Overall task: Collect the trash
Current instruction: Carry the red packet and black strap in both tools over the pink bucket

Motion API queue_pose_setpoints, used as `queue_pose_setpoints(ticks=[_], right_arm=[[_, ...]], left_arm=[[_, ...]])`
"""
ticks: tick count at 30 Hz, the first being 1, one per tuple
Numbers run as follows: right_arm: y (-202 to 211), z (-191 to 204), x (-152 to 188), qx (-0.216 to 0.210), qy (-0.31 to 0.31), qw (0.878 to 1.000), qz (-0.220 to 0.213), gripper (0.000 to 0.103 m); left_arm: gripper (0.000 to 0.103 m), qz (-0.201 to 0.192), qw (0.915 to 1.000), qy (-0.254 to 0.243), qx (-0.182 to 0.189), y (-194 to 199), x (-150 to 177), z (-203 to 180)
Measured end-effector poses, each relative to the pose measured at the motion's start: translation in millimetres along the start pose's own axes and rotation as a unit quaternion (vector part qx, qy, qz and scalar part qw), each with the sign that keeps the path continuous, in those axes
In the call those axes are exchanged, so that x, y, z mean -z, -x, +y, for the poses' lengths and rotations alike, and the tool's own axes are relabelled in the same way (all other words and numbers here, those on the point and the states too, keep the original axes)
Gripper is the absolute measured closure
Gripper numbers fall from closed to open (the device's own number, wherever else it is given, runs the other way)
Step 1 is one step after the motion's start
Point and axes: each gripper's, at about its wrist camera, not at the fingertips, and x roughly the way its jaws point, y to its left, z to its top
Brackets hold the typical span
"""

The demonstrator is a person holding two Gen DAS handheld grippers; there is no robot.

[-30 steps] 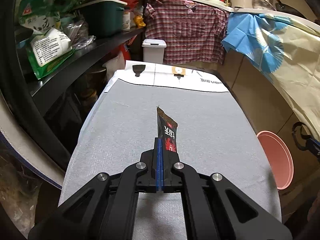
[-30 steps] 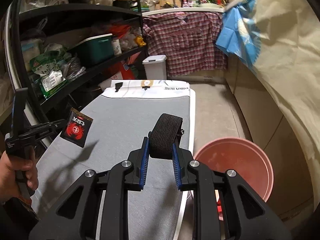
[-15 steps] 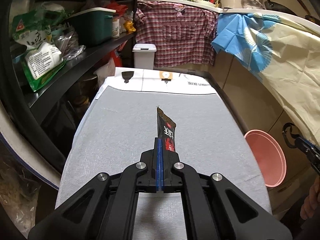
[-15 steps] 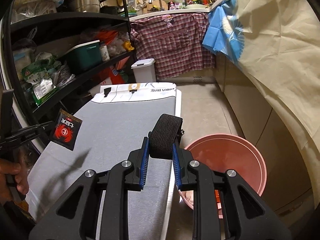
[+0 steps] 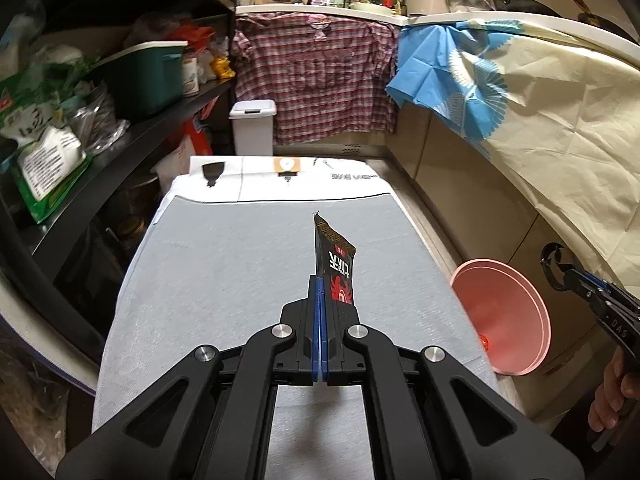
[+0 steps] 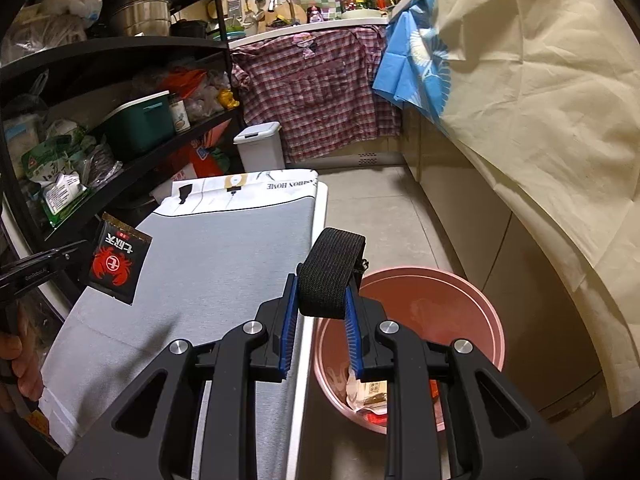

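The left tool [image 5: 322,300] was pressed together on the bottom edge of a black crab-print sachet [image 5: 334,264], held upright in the air above the grey worktop [image 5: 224,272]. The right tool [image 6: 320,312] pinched a rolled black elastic band [image 6: 330,272] just beside the pink bin [image 6: 476,300] on the floor. Both looked light: the sachet thin, floppy and probably slick, best gripped by a sealed edge; the band soft and springy, best squeezed across its middle

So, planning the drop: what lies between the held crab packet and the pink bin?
Only bare grey table cover between packet and bin, in the left wrist view.
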Motion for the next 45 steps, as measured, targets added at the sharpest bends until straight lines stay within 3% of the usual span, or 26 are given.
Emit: queue_pose_setpoints(ticks=[12, 30, 45], right_arm=[[2.5, -29.4, -5.0, 0.020, -0.029, 0.999, -0.001, 0.080], [-10.4, -70.4, -11.5, 0.045, -0.071, 0.996, 0.022, 0.080], [-25.3, -86.7, -12.1, 0.056, -0.087, 0.994, 0.039, 0.080]], left_arm=[[0.103, 0.004, 0.9989, -0.032, 0.035, -11.7, -7.2, -52.4], [0.103, 0.044, 0.9907, -0.065, 0.111, -50.6, -12.7, -137.9], [0.103, 0.080, 0.9828, -0.110, 0.125, -93.6, -4.4, -203.7]])
